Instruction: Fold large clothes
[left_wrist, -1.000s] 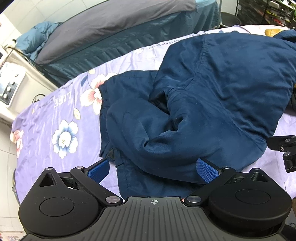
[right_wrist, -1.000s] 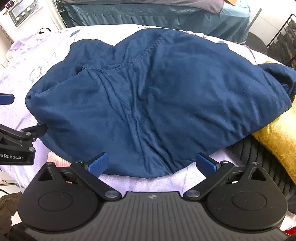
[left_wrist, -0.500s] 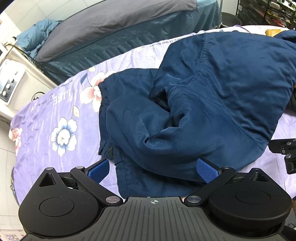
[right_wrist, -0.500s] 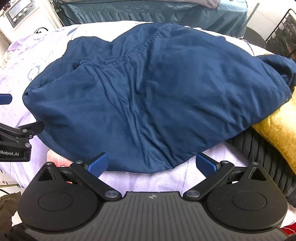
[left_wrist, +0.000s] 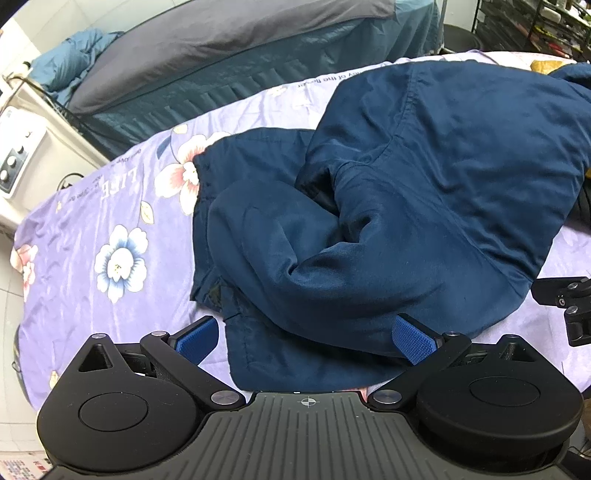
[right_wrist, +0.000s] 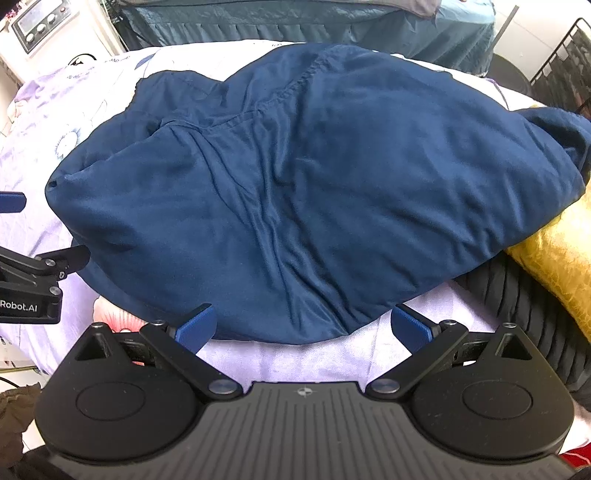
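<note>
Navy garment (left_wrist: 424, 192) | near hem between spread left gripper (left_wrist: 306, 339) fingers

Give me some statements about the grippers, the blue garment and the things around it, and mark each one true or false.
1. The left gripper is open. True.
2. The right gripper is shut on the garment. False: its jaws stand wide apart and hold nothing.
3. The garment lies on a floral sheet. True.
4. The garment is folded into a neat rectangle. False: it lies in a rumpled heap with loose folds.
5. A yellow cloth lies at the garment's right edge in the right wrist view. True.
</note>
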